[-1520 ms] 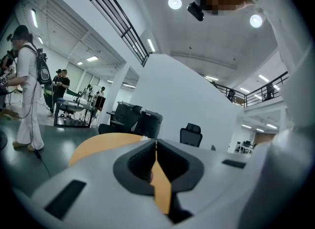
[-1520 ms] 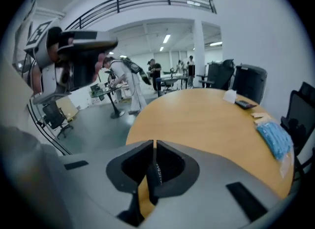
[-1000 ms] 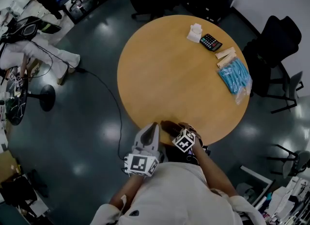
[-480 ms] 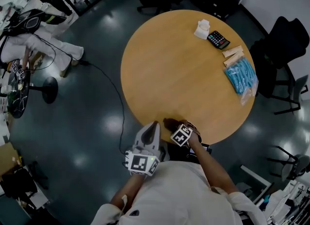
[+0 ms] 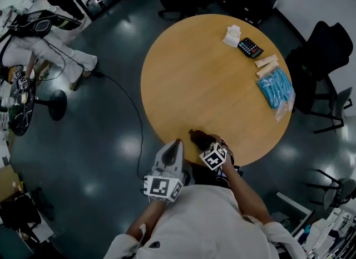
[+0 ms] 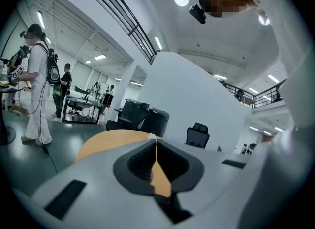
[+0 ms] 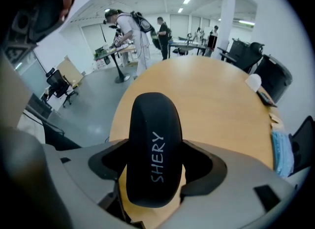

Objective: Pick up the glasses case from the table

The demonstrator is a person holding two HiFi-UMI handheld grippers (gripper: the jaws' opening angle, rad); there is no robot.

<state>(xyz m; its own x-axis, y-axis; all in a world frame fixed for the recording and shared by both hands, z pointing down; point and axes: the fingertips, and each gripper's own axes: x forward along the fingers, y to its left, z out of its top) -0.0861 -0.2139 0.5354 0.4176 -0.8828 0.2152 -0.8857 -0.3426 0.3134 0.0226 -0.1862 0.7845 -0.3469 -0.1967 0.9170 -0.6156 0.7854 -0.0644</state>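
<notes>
Only in the right gripper view is the case [image 7: 153,124] shown plainly: a black, smooth, oblong shell with rounded ends, marked SHERY in white along its top. It is clamped across its middle between the jaws of the right gripper [image 7: 155,171], which are parted just by its width, and it points away over the near edge of the table [image 5: 200,79]. In the head view it is seen merely as a dark shape at that edge, partly covered by the gripper's marker cube. Whether it rests on the wood or is raised cannot be told.

The left gripper [image 6: 156,147] is seen in its own view with its grey jaws pressed together and nothing between them. In the head view it is held just beside the right one, off the table's rim.

The round, tan, matt tabletop is given whole by the head view alone. At its far side a calculator [image 5: 250,47], a white packet [image 5: 232,35] and a blue packet [image 5: 275,87] are laid.
</notes>
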